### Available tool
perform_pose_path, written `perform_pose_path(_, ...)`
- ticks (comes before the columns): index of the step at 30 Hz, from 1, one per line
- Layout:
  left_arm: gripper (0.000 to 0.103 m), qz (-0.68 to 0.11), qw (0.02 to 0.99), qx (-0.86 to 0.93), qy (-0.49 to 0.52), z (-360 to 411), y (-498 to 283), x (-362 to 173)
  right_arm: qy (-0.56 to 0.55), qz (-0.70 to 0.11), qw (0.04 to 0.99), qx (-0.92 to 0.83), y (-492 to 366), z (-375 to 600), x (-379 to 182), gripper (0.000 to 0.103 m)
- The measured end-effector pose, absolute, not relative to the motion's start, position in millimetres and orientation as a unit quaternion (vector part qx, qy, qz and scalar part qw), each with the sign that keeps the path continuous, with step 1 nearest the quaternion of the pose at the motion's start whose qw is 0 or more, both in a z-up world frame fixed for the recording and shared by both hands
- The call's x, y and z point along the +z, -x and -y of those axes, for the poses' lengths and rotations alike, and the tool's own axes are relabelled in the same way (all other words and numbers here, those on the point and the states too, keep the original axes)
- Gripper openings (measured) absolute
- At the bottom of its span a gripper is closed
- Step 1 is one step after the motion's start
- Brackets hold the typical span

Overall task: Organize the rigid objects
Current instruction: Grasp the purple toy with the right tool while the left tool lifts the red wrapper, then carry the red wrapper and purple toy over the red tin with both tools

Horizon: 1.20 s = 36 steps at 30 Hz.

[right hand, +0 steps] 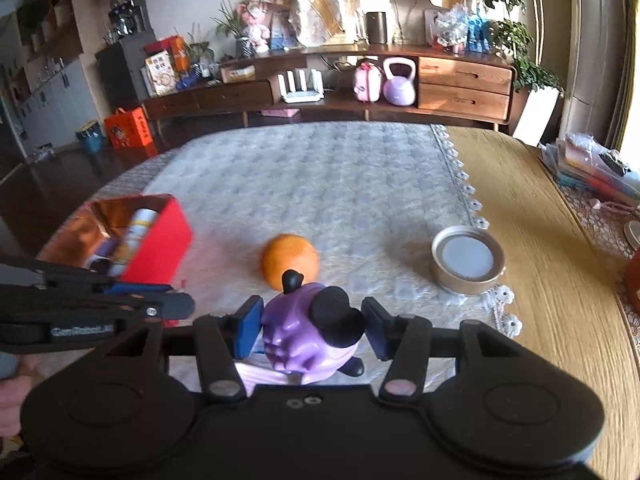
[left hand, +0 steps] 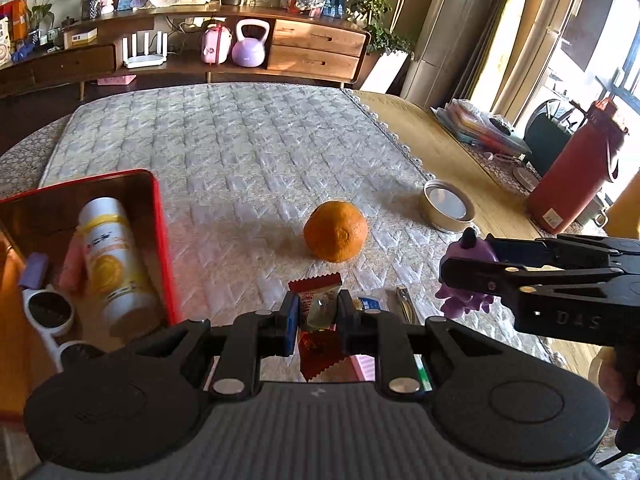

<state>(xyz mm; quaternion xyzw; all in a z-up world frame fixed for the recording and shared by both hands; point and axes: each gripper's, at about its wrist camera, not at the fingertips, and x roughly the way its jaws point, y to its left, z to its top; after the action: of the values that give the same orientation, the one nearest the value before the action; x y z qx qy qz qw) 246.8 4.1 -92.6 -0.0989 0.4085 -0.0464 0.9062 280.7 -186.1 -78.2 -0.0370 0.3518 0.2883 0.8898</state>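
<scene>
A: Status of the left gripper (left hand: 319, 314)?

B: Jaws clamped on a red snack packet (left hand: 316, 344), lower centre of the left wrist view. The red tin (left hand: 160, 216) sits at lower left, containing a white-and-yellow bottle (left hand: 114, 264) and white sunglasses (left hand: 48, 312).

A: And the right gripper (right hand: 312, 326)?

B: Jaws closed on a purple toy figure (right hand: 304, 340), lower centre of the right wrist view. The orange (right hand: 290, 258) lies just above it in the frame, on the quilted cloth (right hand: 320, 176). A round tin (right hand: 468, 266) stands at centre right.
</scene>
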Motion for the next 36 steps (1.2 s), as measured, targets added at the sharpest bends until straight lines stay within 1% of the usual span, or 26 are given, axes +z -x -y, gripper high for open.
perform_pose_path(9,0.019,-0.398,0.91,-0.04,0.107,-31,-211,-67,0.035,-0.336,0.886,0.317,-249,161,-50,0.053)
perform_pose_path(17,0.019,-0.38,0.919,-0.014,0.104,-73,-185,-48,0.043,-0.323,0.878,0.351,-231,117,-35,0.053)
perform_pose_path(26,0.019,-0.362,0.925,0.026,0.11,-133,-174,-34,0.06,-0.318,0.868,0.376,-220,63,-35,0.053)
perform_pose_path(36,0.019,-0.363,0.924,0.05,0.109,-182,-192,-41,0.095,-0.314,0.861,0.388,-223,0,-46,0.053)
